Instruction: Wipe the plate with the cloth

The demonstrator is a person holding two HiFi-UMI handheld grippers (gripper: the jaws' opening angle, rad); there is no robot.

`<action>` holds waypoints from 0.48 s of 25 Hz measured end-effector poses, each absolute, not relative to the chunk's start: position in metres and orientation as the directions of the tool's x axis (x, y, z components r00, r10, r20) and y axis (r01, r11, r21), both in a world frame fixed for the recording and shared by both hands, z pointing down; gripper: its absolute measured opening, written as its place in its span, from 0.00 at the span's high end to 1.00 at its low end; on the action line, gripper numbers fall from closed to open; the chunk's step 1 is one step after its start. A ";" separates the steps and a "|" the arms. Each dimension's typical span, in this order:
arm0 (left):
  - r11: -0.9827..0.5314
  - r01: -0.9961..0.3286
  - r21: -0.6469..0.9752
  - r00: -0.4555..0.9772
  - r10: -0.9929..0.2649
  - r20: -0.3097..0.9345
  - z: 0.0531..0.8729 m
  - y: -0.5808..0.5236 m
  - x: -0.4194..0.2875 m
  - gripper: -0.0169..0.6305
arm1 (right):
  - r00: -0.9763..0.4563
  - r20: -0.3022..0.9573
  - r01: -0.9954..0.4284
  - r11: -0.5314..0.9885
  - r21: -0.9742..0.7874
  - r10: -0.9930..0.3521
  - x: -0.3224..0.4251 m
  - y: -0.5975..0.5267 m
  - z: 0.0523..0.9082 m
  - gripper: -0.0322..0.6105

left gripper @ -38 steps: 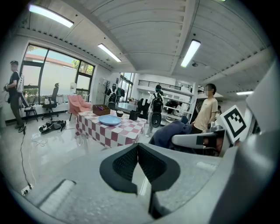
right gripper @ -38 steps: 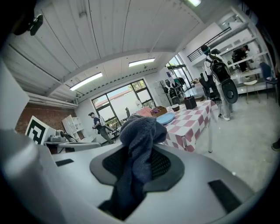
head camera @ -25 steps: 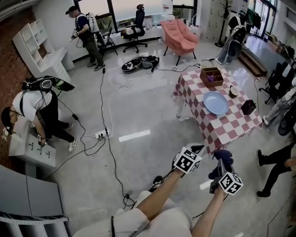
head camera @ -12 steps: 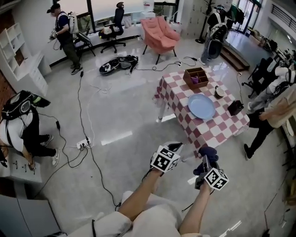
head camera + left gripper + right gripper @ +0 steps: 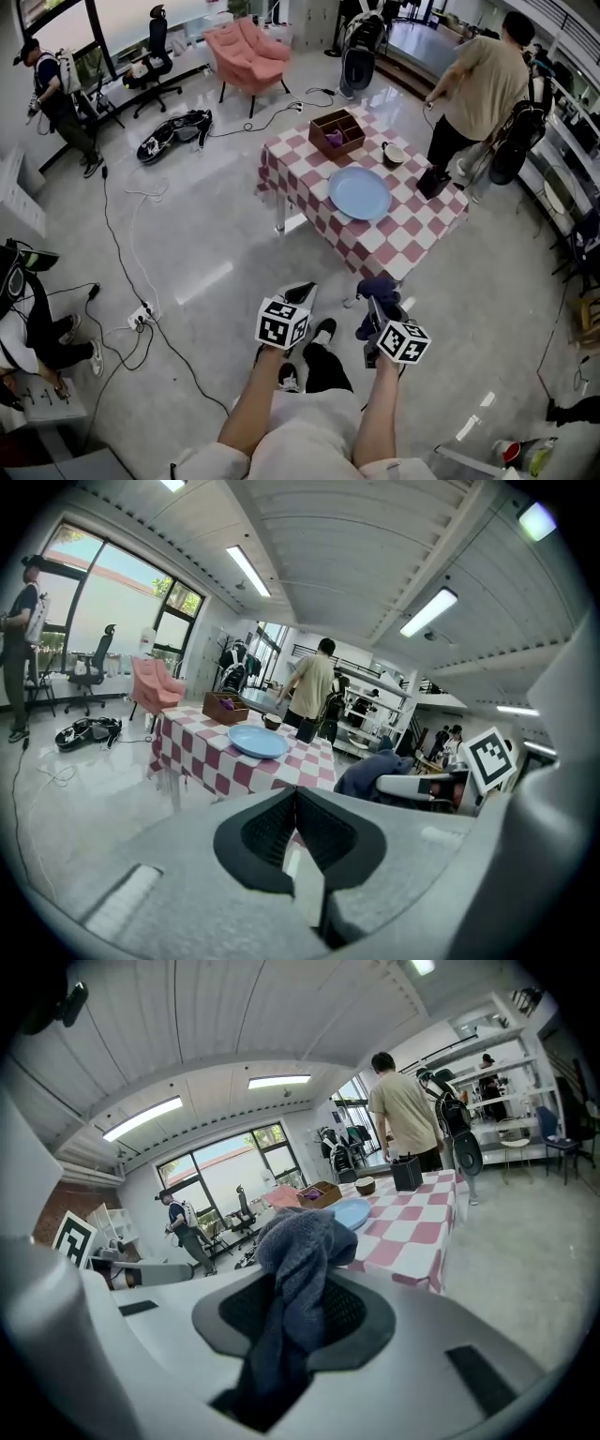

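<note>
Because the cloth is soft and limp, a bunched dark blue wad, we judge it will fold and drag under pressure; the right gripper pinches it low, leaving a loose tuft ahead of the jaws to wipe with; the left gripper is pressed together on nothing; the plate, pale blue and probably stiff, slick and breakable, lies flat on the checked counter in the upper centre of the head view, well apart from both grippers; we would steady it by its rim; whether it is soiled we cannot make out.
</note>
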State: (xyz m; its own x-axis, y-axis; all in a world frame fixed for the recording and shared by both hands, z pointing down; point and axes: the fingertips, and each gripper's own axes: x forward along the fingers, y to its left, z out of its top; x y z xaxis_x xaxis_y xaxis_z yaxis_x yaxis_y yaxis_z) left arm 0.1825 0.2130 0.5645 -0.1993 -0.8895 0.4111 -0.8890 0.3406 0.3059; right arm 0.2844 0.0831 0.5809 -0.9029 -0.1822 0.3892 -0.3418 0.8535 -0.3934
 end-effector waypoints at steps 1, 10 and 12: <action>0.335 -0.892 0.305 -0.191 -0.889 0.417 0.567 0.211 0.182 0.96 | -0.901 0.392 -0.344 0.852 -0.394 -0.183 0.282 0.081 0.583 0.77; 0.328 -0.889 0.320 -0.189 -0.899 0.396 0.559 0.178 0.139 0.96 | -0.902 0.392 -0.335 0.867 -0.369 -0.181 0.239 0.051 0.574 0.77; 0.328 -0.887 0.324 -0.192 -0.902 0.386 0.557 0.169 0.128 0.96 | -0.906 0.382 -0.326 0.874 -0.361 -0.180 0.225 0.042 0.566 0.77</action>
